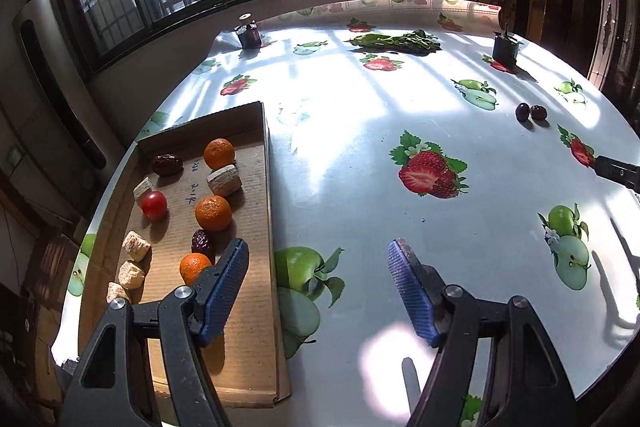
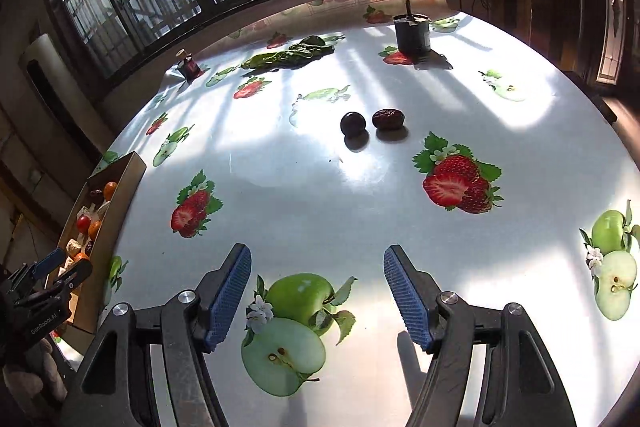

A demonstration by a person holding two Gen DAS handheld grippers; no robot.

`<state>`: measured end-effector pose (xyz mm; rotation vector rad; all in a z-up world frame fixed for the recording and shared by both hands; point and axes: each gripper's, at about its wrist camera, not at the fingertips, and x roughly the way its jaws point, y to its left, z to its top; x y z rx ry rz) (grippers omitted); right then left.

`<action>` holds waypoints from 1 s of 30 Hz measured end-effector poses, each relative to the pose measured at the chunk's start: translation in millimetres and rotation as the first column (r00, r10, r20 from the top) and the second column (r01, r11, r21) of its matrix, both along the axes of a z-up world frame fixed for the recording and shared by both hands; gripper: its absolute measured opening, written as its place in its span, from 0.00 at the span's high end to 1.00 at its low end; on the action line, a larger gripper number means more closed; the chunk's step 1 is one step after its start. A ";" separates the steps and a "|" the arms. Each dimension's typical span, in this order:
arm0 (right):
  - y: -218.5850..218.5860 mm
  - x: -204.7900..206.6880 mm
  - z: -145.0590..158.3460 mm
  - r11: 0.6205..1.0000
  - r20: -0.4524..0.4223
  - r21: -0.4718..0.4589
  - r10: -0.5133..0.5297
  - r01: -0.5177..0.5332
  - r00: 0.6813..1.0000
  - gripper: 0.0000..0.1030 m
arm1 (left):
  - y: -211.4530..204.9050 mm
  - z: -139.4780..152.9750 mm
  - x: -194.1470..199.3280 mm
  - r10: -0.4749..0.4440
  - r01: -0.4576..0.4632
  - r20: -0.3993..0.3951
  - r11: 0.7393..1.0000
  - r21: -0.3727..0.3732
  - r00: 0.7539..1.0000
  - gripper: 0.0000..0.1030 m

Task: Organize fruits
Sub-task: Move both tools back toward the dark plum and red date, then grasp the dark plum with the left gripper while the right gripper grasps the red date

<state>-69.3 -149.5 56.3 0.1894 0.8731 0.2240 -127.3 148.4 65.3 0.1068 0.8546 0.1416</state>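
A cardboard tray point(image 1: 248, 187) lies at the table's left edge. It holds three oranges point(image 1: 213, 213), a red tomato point(image 1: 154, 205), two dark red dates point(image 1: 167, 164) and several pale cut chunks point(image 1: 224, 180). A dark round fruit point(image 2: 353, 123) and a wrinkled date point(image 2: 388, 119) lie side by side on the tablecloth, ahead of my right gripper point(image 2: 317, 285); both also show far right in the left wrist view point(image 1: 522, 111). My left gripper point(image 1: 319, 279) is open and empty, its left finger over the tray's right side. My right gripper is open and empty above the table.
A bunch of green leaves point(image 1: 396, 42) lies at the far side. A small dark jar point(image 1: 249, 33) and a dark can point(image 2: 412, 33) stand near the far edge. The round table carries a fruit-printed cloth point(image 2: 320, 187). Windows run behind it.
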 end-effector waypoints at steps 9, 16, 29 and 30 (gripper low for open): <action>-52.7 73.5 6.3 0.993 -0.046 -0.033 -0.119 0.117 0.992 0.29 | -30.9 4.8 36.1 -0.064 0.063 -0.009 0.994 -0.087 0.998 0.30; -32.6 131.5 -12.7 0.994 -0.061 0.034 -0.102 0.104 0.993 0.30 | -80.4 -3.1 79.8 -0.187 0.181 -0.031 0.974 -0.134 0.982 0.31; -25.0 152.1 -33.1 0.997 -0.041 0.016 -0.074 0.075 0.996 0.39 | -126.4 -31.7 160.2 -0.249 0.228 -0.074 0.949 -0.216 0.966 0.31; -23.4 152.4 -33.2 0.998 -0.038 0.005 -0.069 0.070 0.997 0.43 | -128.8 -32.7 164.6 -0.254 0.233 -0.075 0.948 -0.216 0.964 0.31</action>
